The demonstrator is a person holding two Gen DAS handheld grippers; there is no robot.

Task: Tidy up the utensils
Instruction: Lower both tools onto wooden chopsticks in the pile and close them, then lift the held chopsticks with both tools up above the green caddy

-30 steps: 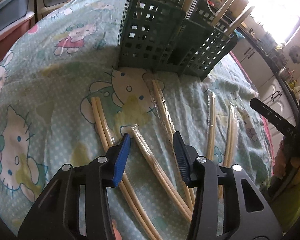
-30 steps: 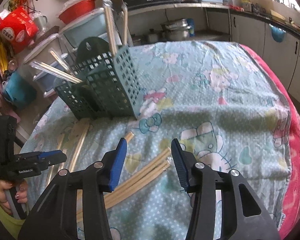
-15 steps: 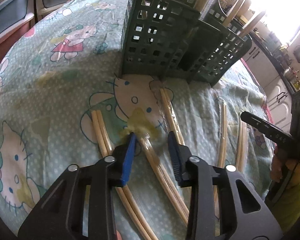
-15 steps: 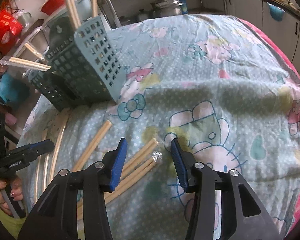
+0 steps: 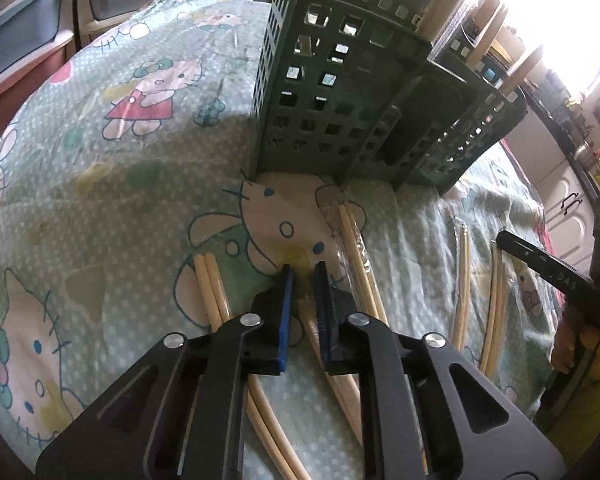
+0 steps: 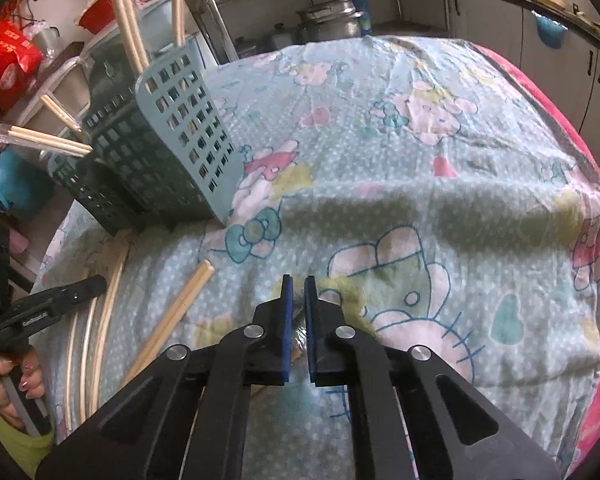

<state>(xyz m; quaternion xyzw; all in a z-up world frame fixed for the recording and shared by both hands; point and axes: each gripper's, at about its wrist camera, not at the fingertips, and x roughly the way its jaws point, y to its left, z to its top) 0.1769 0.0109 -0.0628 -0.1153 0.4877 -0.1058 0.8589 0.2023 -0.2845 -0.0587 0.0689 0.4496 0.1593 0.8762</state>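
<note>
Left wrist — left gripper (image 5: 303, 270) clamps wrapped chopsticks (image 5: 312, 330) | right gripper (image 6: 296, 282) pinches wrapped pair (image 6: 298, 334)

**Open cloth to the right, holder ahead**

Straight ahead, blocked by the dark green perforated plastic utensil holder (image 5: 340, 120) with wooden chopsticks (image 6: 130, 32) slanting out over its rim. Loose pale chopstick pairs (image 5: 356, 248) scattered across the cartoon-cat printed cloth (image 6: 440, 160) just before the holder. Wide bare cloth right of the holder, open for passing. Stacked plastic storage drawers (image 5: 28, 40) beyond the cloth's left edge.
</note>
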